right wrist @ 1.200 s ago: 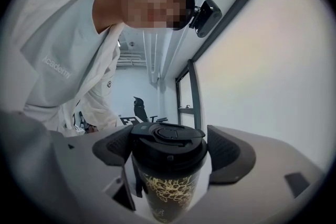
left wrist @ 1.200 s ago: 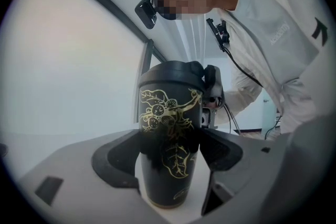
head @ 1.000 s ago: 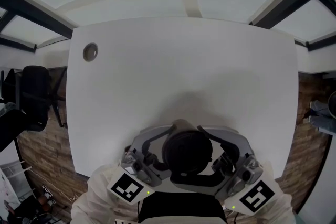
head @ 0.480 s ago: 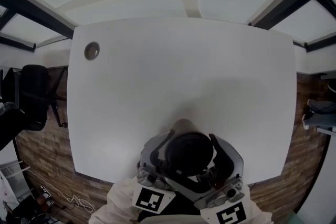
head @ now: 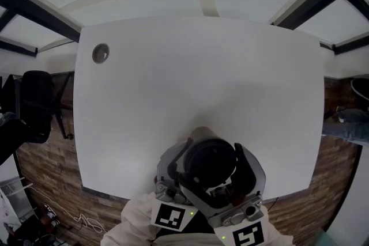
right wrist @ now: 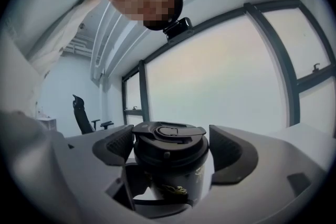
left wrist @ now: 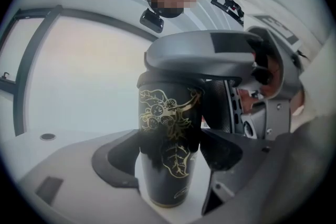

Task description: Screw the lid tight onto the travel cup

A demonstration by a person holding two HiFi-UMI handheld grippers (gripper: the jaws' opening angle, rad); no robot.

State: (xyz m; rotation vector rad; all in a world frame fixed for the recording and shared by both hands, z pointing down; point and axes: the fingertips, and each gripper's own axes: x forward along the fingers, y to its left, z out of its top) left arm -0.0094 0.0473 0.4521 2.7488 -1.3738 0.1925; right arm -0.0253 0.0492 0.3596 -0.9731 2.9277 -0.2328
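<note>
The right hand-held gripper (right wrist: 176, 150) presses its two jaws against opposite sides of the black lid (right wrist: 169, 136), which sits on the gold-patterned travel cup (right wrist: 176, 186), with an office chair (right wrist: 83, 113) and tall windows (right wrist: 220, 76) behind.

Soft window daylight, strong fisheye distortion

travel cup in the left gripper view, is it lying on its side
No, the travel cup stands upright on its base on the white table.
</note>
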